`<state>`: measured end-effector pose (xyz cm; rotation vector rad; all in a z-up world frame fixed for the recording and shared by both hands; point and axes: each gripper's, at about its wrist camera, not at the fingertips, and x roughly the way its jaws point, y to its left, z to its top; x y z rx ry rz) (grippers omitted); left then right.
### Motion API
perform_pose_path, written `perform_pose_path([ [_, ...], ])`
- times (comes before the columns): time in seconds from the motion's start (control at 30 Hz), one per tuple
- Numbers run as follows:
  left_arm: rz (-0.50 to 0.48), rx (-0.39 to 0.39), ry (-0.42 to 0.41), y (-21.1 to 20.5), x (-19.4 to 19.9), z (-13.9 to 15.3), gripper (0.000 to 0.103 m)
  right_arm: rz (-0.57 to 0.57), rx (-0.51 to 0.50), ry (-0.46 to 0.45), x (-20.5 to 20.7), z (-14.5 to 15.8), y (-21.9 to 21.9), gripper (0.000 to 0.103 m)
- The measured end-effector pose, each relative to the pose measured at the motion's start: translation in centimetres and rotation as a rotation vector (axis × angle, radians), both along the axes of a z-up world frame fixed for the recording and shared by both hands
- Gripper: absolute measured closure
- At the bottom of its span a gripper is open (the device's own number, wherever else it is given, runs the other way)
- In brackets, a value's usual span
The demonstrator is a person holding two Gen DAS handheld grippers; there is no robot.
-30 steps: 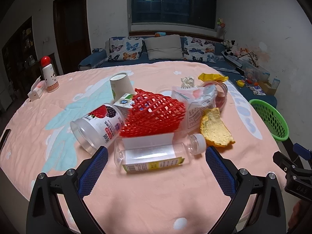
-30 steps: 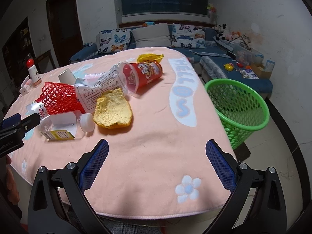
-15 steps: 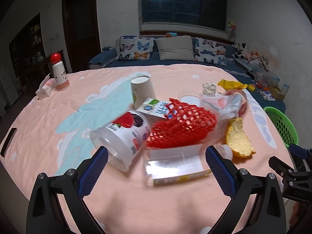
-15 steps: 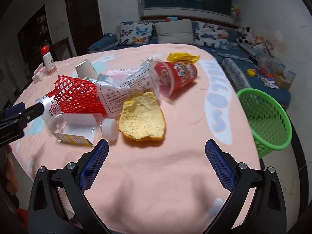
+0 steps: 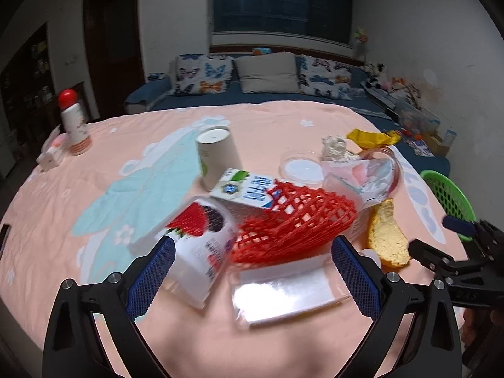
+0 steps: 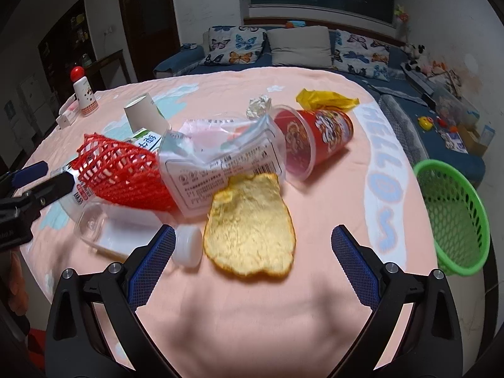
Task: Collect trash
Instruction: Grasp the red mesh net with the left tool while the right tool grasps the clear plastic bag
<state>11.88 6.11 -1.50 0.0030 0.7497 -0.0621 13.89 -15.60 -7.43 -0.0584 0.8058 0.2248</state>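
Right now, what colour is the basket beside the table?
Green basket, clearest in the right wrist view.

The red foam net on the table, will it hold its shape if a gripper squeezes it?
Probably not. The red foam net is open mesh draped over the trash, so it likely crushes flat. Likely very light; its holes might snag the milk carton beneath.

A red foam net (image 5: 293,220), a yellow-orange peel (image 6: 249,230), a green mesh basket (image 6: 453,217) and a pink flowered tablecloth (image 6: 330,195) are seen.
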Motion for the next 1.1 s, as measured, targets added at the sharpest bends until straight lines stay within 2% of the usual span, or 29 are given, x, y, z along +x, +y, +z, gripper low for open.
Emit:
perform_pose_path([
  [0.13, -0.062, 0.000, 0.016, -0.5, 1.5, -0.5, 0.010, 0.014, 0.005, 0.007, 1.4, 0.1, 0.1, 0.006],
  [0.3, -0.121, -0.037, 0.063, -0.8, 3.2, -1.5, 0.027, 0.046, 0.036, 0.030, 2.8, 0.2, 0.5, 0.008],
  [0.4, -0.173, -0.070, 0.070, -0.8, 3.7, -1.8, 0.043, 0.058, 0.036, 0.028, 3.5, 0.3, 1.0, 0.012],
  [0.47, -0.220, -0.089, 0.070, -1.0, 3.9, -2.0, 0.062, 0.067, 0.044, 0.029, 4.1, 0.4, 1.1, 0.015],
  [0.5, -0.235, -0.095, 0.069, -1.1, 3.9, -2.0, 0.066, 0.070, 0.042, 0.027, 4.3, 0.5, 1.3, 0.016],
  [0.57, -0.266, -0.102, 0.067, -1.3, 4.0, -2.1, 0.084, 0.069, 0.039, 0.023, 4.8, 0.7, 1.5, 0.021],
  [0.63, -0.285, -0.107, 0.064, -1.4, 3.9, -2.1, 0.097, 0.073, 0.059, 0.033, 5.3, 0.8, 1.5, 0.025],
  [0.83, -0.291, -0.117, 0.040, -1.0, 3.8, -1.6, 0.099, 0.055, 0.129, 0.069, 6.8, 1.2, 1.3, 0.041],
  [1.1, -0.279, -0.125, -0.020, 0.3, 3.2, 0.4, 0.099, -0.016, 0.176, 0.107, 8.7, 0.5, 1.3, 0.062],
])
